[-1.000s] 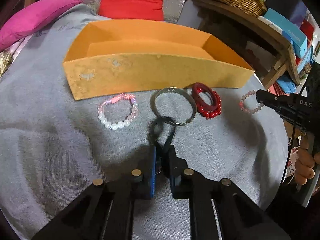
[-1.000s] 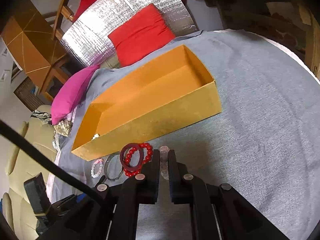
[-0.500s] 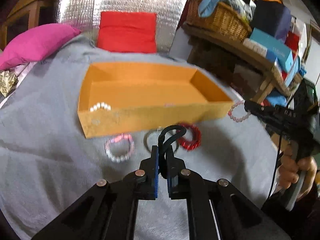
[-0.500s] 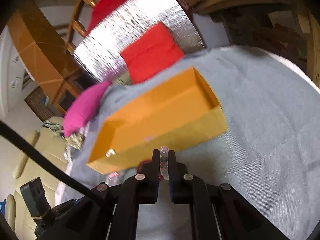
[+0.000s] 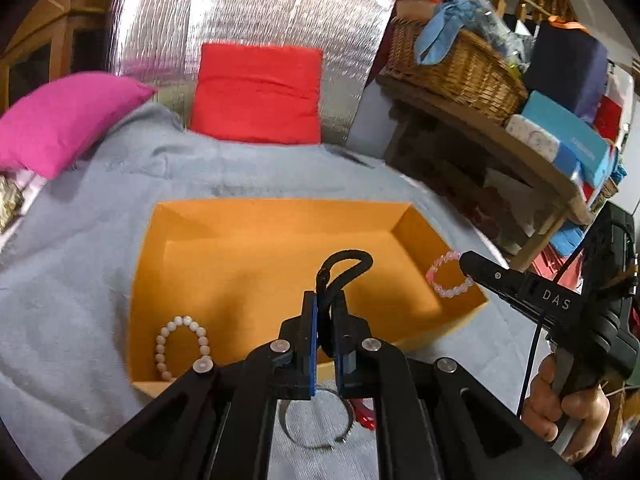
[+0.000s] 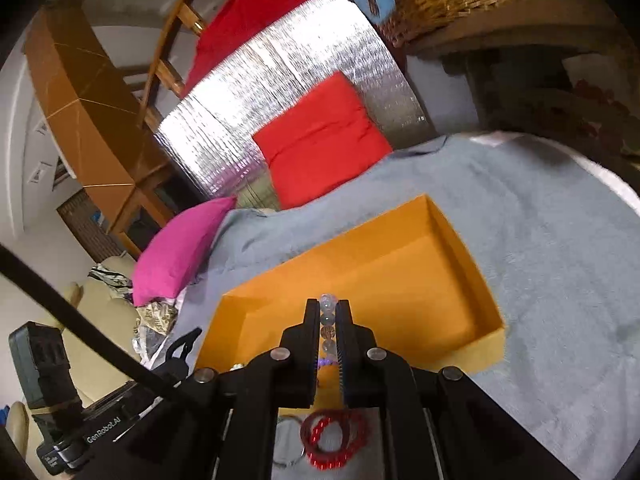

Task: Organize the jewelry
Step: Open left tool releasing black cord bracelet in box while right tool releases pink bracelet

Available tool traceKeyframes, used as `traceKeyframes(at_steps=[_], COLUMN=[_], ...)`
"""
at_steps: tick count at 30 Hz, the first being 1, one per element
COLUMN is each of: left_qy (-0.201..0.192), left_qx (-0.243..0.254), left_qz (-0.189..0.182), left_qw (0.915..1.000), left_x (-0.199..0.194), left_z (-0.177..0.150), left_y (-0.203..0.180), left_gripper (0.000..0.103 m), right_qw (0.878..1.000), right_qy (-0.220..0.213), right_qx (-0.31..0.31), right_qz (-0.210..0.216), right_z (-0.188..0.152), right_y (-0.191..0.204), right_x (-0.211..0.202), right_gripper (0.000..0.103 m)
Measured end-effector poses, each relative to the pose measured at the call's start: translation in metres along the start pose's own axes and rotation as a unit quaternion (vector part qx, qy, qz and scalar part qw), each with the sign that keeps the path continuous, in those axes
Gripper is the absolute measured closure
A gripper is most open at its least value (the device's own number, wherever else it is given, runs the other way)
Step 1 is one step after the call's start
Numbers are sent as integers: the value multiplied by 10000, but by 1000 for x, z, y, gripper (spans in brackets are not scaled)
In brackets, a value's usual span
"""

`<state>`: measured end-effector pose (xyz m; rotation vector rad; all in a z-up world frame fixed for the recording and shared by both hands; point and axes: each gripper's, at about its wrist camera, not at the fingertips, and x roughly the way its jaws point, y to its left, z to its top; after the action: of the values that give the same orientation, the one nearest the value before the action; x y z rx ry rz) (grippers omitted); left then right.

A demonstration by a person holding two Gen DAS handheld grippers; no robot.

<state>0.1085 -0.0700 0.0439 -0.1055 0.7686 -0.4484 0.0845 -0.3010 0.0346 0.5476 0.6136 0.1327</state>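
An orange cardboard box (image 5: 280, 216) lies open on the grey cloth, and also shows in the right wrist view (image 6: 460, 248). A white pearl bracelet (image 5: 182, 344) lies in its near left corner. My left gripper (image 5: 326, 308) is shut on a black loop bracelet (image 5: 346, 266) and holds it over the box. My right gripper (image 6: 329, 316) is shut on a pink bead bracelet (image 5: 448, 274), held over the box's right end; its beads (image 6: 327, 320) show between the fingers. A silver bangle (image 5: 318, 420) and red bracelets (image 6: 334, 442) lie on the cloth in front of the box.
A red cushion (image 5: 258, 92) and a pink cushion (image 5: 60, 116) lie behind the box against a silver foil panel (image 5: 256, 8). A wooden shelf with a wicker basket (image 5: 456, 68) and boxes stands at the right. The grey cloth (image 6: 560, 240) extends right of the box.
Both grippers have risen and moved forward from the cloth to over the box, each carrying its bracelet. The pink-and-white bracelet on the cloth has dropped out of view.
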Motion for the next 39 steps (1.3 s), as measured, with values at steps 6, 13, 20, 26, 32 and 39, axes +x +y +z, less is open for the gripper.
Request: traceKeyframes(at_steps=[6,13,20,26,32,39], left_qy=[352,592,592,377,151,-10], left_qx=[-92,-93,-41,98,236,403], left_qz=[145,262,362,567,664,885], left_qw=[9992,9979,9976,9976,9974,9953], left_x=[30,44,40,30,13,-24], left_z=[-4,-7,-7,-8,-6,-27], left_y=[7,13,13,11,7,8], left_gripper=[96,96,96,53,52,51], right_qw=[9988,9966,9954,9956,9963,9984], right_qy=[233,440,382,260,129,104], right_qx=[-255,-349,-321,-225,-291,-198], right_qz=[-335,-607,-815,-872,-797,-518], right_z=[2,1,1,4,6,2], right_y=[-1,-5,-7,-12,-7,-4], right_x=[37,60,63,53,35,0], right_gripper=[94,94,93,93,93,82])
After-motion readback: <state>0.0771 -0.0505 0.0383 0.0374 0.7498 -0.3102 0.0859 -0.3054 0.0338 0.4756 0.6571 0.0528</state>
